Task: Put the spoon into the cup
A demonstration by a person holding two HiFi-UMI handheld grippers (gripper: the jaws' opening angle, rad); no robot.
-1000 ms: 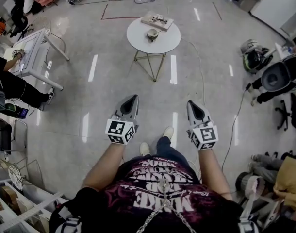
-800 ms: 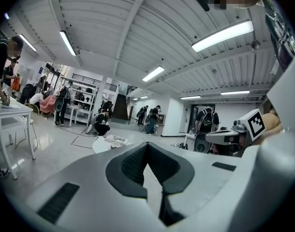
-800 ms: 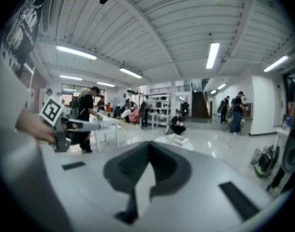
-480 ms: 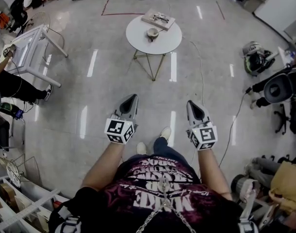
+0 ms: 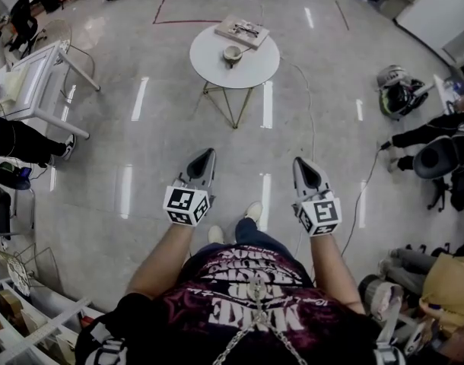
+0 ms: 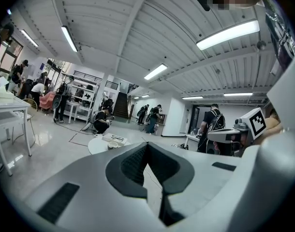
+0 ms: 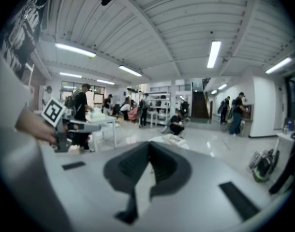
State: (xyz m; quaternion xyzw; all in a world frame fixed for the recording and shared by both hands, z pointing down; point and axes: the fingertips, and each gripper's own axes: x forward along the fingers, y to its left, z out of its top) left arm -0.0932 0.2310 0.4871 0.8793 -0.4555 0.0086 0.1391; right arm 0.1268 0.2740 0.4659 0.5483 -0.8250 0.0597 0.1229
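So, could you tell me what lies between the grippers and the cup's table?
Head view: only shiny floor separates the left gripper and right gripper from the table, with a thin cable.

White block print on the person's dark shirt [image 5: 251, 304], upside down in head view, seems to include "MAKE", rest unreadable; cubes [image 5: 188, 205] on left gripper [image 5: 208, 155] and right gripper [image 5: 301, 163] bear only black-and-white square codes.

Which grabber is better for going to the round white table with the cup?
Probably left: the left gripper lines up closer with the round white table and its small pale cup than the right gripper. Both are shut, empty and far off.
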